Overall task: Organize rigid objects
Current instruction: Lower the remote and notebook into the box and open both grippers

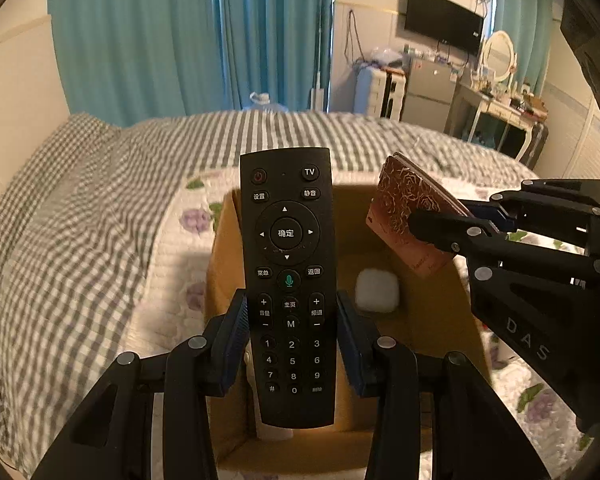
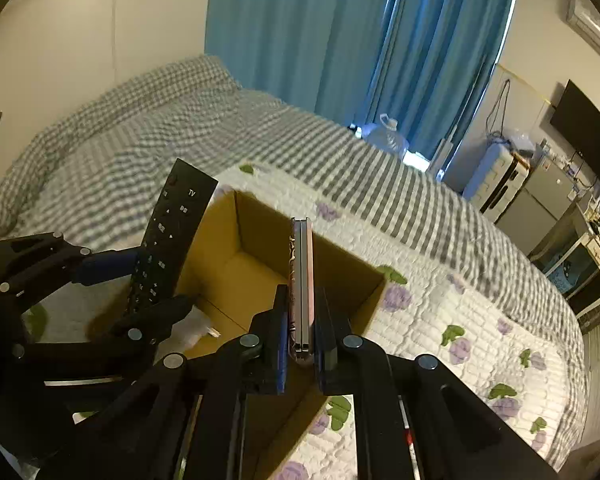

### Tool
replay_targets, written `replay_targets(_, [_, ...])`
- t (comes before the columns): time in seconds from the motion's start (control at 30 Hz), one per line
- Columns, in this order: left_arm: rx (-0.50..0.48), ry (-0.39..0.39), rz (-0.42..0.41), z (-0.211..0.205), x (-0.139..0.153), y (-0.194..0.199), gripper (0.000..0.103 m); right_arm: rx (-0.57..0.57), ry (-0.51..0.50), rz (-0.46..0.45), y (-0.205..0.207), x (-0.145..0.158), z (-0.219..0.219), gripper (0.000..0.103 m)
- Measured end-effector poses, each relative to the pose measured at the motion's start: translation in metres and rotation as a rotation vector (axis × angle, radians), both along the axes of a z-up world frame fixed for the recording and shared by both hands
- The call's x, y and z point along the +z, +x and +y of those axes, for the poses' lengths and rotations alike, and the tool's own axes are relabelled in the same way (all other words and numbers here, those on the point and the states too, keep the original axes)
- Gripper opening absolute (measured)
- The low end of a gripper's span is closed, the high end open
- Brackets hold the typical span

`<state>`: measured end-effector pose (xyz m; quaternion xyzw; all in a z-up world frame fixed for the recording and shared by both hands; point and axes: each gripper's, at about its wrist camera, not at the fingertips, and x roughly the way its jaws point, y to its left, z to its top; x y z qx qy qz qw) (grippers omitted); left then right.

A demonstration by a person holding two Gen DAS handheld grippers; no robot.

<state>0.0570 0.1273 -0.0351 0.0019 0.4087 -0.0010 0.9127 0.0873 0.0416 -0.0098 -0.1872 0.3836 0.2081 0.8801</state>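
My left gripper (image 1: 292, 320) is shut on a black TV remote (image 1: 287, 264) and holds it upright over an open cardboard box (image 1: 224, 264). The remote also shows in the right wrist view (image 2: 168, 240), with the left gripper (image 2: 140, 284) around it. My right gripper (image 2: 300, 316) is shut on a pink phone with a rose-pattern case (image 2: 300, 280), held edge-on above the box (image 2: 256, 264). The phone (image 1: 408, 208) and right gripper (image 1: 440, 226) appear at the right in the left wrist view. A white earbud case (image 1: 377, 290) lies on the box floor.
The box stands on a white floral quilt (image 2: 460, 320) over a grey checked bed cover (image 1: 80, 208). Blue curtains (image 1: 188, 32), a water jug (image 2: 388, 136), a small fridge (image 1: 428, 92) and a dressing table (image 1: 504, 108) stand beyond the bed.
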Motion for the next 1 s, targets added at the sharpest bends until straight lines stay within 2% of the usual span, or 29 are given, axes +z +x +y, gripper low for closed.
replay_targets(0.2, [0.009, 0.011, 0.048, 0.0, -0.027, 0.011, 0.042, -0.008, -0.033, 0.043, 0.023, -0.04, -0.001, 0.009])
replay_targets(0.37, [0.017, 0.016, 0.074, 0.0, -0.037, 0.016, 0.042, 0.01, -0.053, 0.05, 0.027, -0.059, 0.001, 0.009])
replay_targets(0.47, [0.024, 0.017, 0.084, -0.002, -0.039, 0.017, 0.042, 0.015, -0.071, 0.047, 0.026, -0.064, 0.003, 0.009])
replay_targets(0.63, [0.035, 0.027, 0.103, -0.005, -0.037, 0.017, 0.045, 0.012, -0.046, 0.063, 0.021, -0.061, -0.004, 0.01])
replay_targets(0.67, [0.039, 0.023, 0.101, -0.005, -0.035, 0.016, 0.046, 0.006, -0.045, 0.058, 0.02, -0.058, -0.006, 0.014])
replay_targets(0.7, [0.044, 0.02, 0.091, -0.005, -0.031, 0.013, 0.052, -0.002, -0.035, 0.043, 0.018, -0.052, -0.01, 0.031])
replay_targets(0.73, [0.047, 0.021, 0.083, -0.005, -0.027, 0.012, 0.059, -0.008, -0.02, 0.029, 0.016, -0.045, -0.014, 0.043])
replay_targets(0.77, [0.054, 0.028, 0.07, -0.006, -0.021, 0.009, 0.06, -0.018, 0.003, 0.016, 0.014, -0.037, -0.019, 0.064])
replay_targets(0.8, [0.058, 0.037, 0.06, -0.007, -0.015, 0.006, 0.06, -0.028, 0.033, 0.003, 0.011, -0.026, -0.026, 0.067])
replay_targets(0.93, [0.068, 0.068, 0.023, -0.016, 0.012, -0.006, 0.062, -0.063, 0.1, -0.041, 0.0, 0.017, -0.054, 0.069])
replay_targets(1.0, [0.063, 0.072, 0.003, -0.023, 0.025, -0.014, 0.064, -0.081, 0.107, -0.073, -0.008, 0.036, -0.065, 0.077])
